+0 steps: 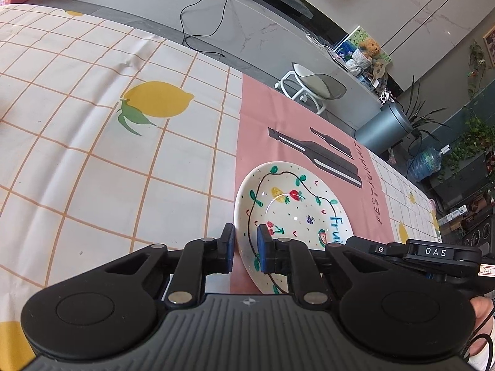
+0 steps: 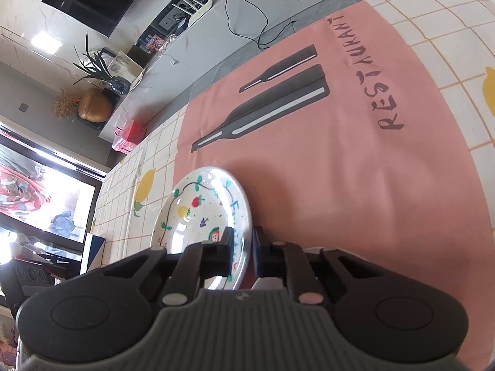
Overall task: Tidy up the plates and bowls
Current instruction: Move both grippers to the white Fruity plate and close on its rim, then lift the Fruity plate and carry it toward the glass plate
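A white shallow plate (image 1: 294, 210) painted with fruit and a blue word lies on a pink placemat (image 1: 263, 108). In the left wrist view my left gripper (image 1: 246, 241) straddles the plate's left rim, one blue pad outside and one inside, shut on it. The black body of the other tool (image 1: 427, 252) reaches in at the plate's right side. In the right wrist view the same plate (image 2: 191, 216) sits low and left of centre, and my right gripper (image 2: 243, 241) is shut on its right rim, one finger over the painted face and one outside.
The placemat (image 2: 340, 154) carries printed dark knives and the word RESTAURANT. It lies on a white checked tablecloth with lemons (image 1: 92, 123). Beyond the table's far edge are a grey floor, a white stool (image 1: 306, 86) and cables. A hand (image 1: 482, 309) shows at the right edge.
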`<state>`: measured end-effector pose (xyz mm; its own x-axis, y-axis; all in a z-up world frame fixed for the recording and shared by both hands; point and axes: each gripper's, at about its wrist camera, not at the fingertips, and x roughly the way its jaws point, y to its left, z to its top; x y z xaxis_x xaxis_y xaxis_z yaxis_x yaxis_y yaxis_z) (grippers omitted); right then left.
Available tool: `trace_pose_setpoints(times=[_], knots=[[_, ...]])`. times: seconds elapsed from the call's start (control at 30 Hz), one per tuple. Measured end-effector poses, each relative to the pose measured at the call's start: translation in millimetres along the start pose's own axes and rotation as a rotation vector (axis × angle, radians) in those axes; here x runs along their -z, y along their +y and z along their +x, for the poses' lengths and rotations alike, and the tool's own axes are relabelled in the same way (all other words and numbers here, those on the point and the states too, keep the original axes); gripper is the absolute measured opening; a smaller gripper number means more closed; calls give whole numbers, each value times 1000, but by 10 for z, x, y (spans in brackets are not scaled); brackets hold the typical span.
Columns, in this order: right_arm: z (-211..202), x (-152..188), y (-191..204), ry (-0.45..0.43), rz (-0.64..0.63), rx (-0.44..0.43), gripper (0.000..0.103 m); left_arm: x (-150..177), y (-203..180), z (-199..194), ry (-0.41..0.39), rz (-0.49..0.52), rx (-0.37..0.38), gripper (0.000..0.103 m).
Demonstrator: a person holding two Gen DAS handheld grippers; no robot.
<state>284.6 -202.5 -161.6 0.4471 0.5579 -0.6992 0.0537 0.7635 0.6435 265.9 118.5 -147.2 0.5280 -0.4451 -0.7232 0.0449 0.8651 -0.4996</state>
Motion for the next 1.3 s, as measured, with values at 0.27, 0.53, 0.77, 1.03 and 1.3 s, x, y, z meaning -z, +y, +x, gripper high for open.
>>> trace_pose_setpoints(times=[0.27,0.53,0.77,1.03,1.3], knots=[[-24,41,13,1,41,-3,5,-20,6,-95,-25,-3,-4,10],[-190,98,116,-17,44,-26,6,-58,-137,-346,-75,13,10,10],[-496,201,139,-55,62,-55,6,-27,-440,-591,-102,50,24,10],[-977,421,39,-112,110,-95,6,117,-846,-837,-122,86,49,10],[-1520,714,-182,-174,180,-151,6,333,-1394,-1078,-133,153,82,10]])
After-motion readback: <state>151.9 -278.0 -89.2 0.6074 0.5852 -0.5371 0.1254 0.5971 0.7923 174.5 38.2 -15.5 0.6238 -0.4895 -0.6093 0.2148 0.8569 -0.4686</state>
